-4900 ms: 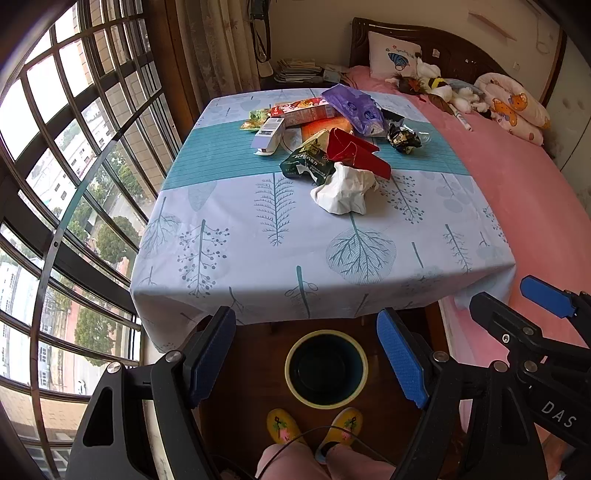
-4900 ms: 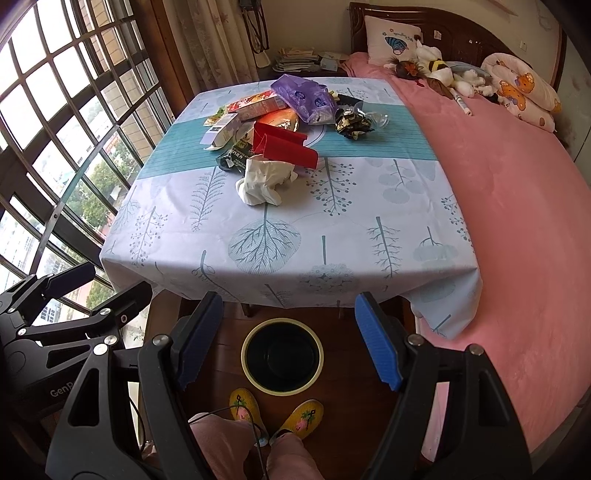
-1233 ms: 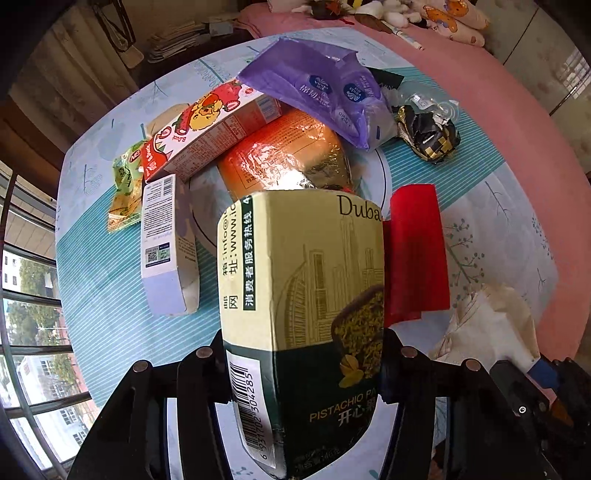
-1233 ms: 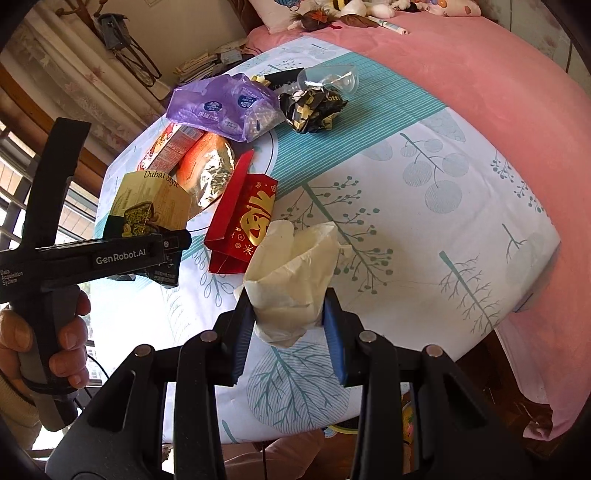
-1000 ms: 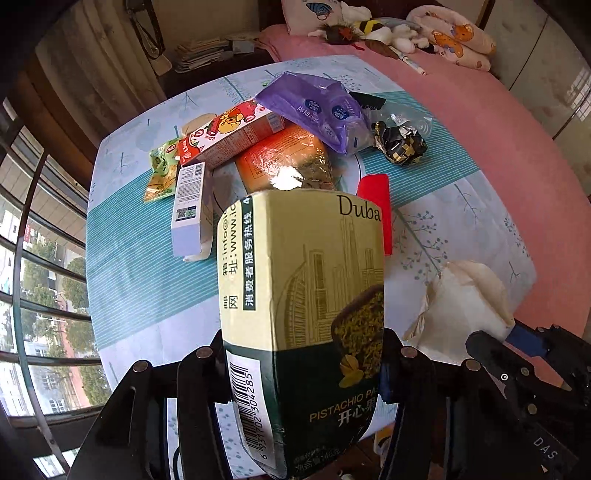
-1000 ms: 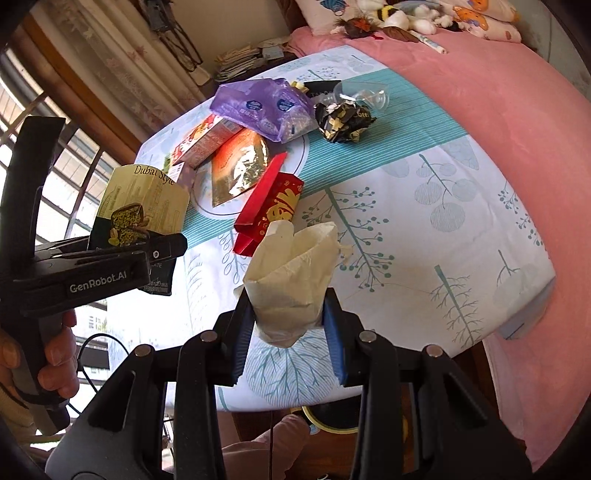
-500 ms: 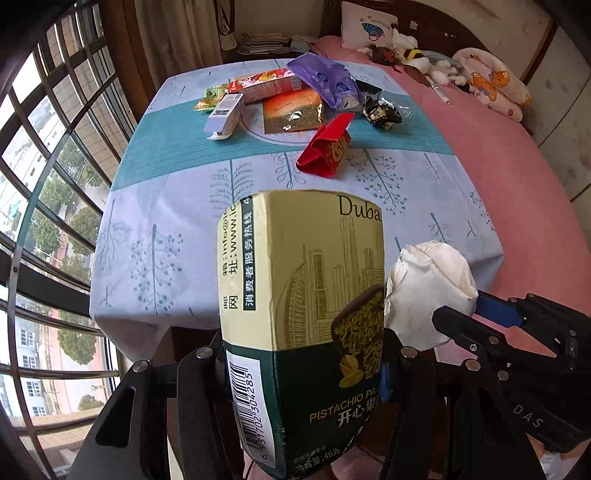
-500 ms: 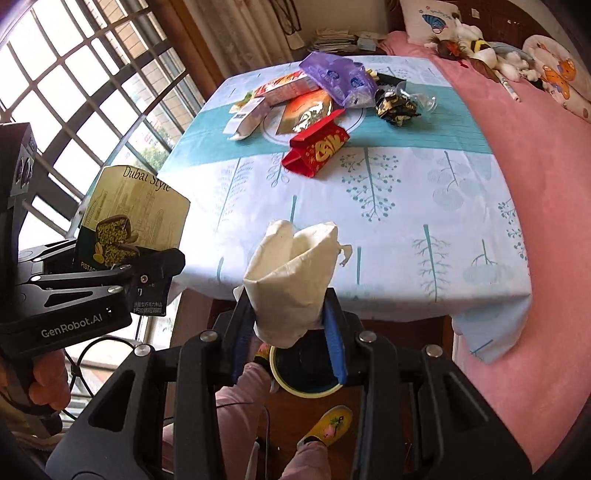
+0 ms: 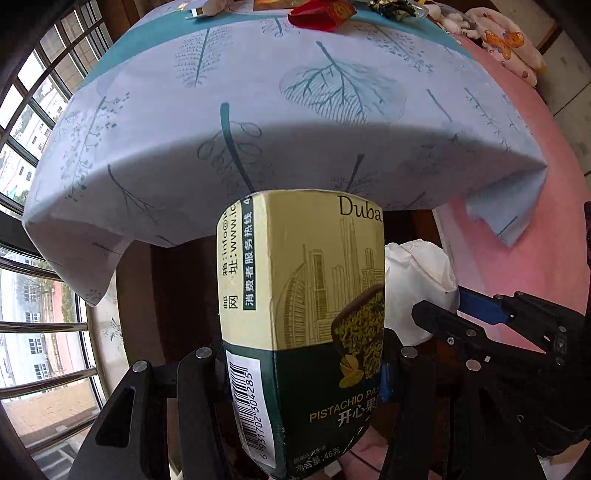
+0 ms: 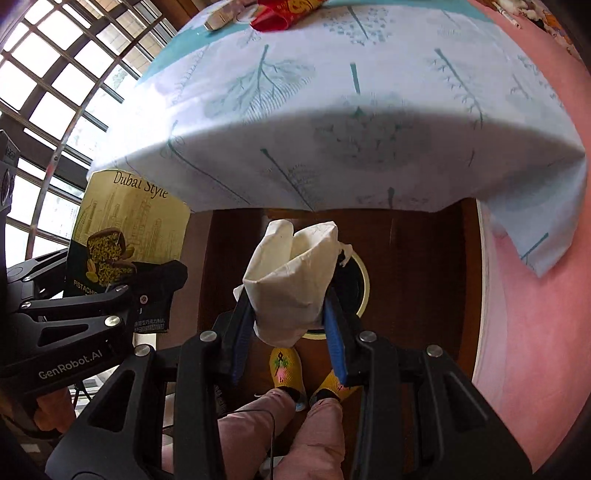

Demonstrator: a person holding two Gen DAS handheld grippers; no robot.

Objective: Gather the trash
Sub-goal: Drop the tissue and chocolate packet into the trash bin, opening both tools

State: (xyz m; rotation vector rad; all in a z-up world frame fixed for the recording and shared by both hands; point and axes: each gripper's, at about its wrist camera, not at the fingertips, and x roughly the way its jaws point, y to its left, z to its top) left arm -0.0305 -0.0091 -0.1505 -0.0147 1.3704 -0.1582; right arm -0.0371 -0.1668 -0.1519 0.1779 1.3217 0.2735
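Right tongs [image 10: 290, 314] around tissue wad [image 10: 295, 273]

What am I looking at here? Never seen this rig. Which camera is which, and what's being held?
No robot: a person holds a two-finger gripper in each hand, with a fisheye camera on each looking along its fingers. The left view shows the left gripper clamped on a pistachio chocolate box. The right view shows the right gripper clamped on crumpled white paper, above a yellow-rimmed bin on the floor beside the person's yellow slippers. A red packet lies on the tablecloth.
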